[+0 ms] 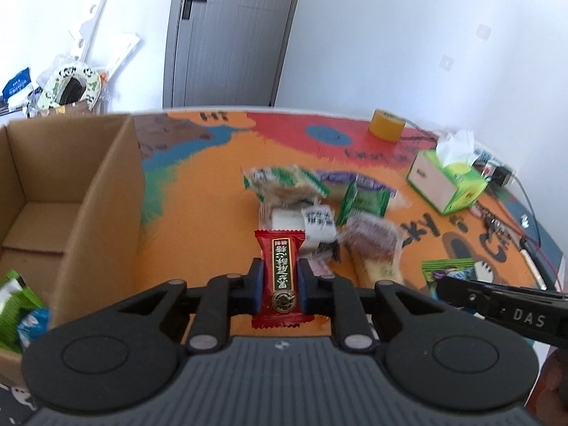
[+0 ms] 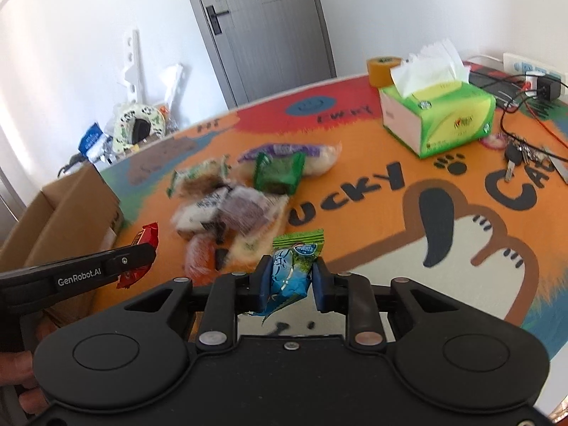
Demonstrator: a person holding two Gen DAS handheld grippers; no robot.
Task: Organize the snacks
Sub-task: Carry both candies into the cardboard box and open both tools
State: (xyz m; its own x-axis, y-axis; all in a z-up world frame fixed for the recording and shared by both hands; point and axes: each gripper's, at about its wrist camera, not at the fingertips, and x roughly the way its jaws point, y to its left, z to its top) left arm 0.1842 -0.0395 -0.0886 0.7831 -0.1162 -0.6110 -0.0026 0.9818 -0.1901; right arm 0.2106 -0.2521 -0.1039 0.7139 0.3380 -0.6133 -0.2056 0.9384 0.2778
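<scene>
My left gripper [image 1: 280, 277] is shut on a red snack packet [image 1: 281, 277] and holds it above the orange mat, just right of the open cardboard box [image 1: 103, 191]. My right gripper [image 2: 291, 277] is shut on a green and blue snack packet [image 2: 293, 269] above the mat. The red packet [image 2: 142, 245] and left gripper also show at the left of the right wrist view. A pile of several snack packets [image 1: 319, 209] lies on the mat beyond both grippers; the pile [image 2: 241, 195] also shows in the right wrist view. The box holds some green and blue packets [image 1: 17, 305].
A green tissue box [image 2: 440, 113] and a yellow tape roll [image 2: 381, 69] stand at the table's far right. Keys [image 2: 518, 158], cables and a power strip lie at the right edge. A grey door [image 1: 230, 35] and clutter stand behind the table.
</scene>
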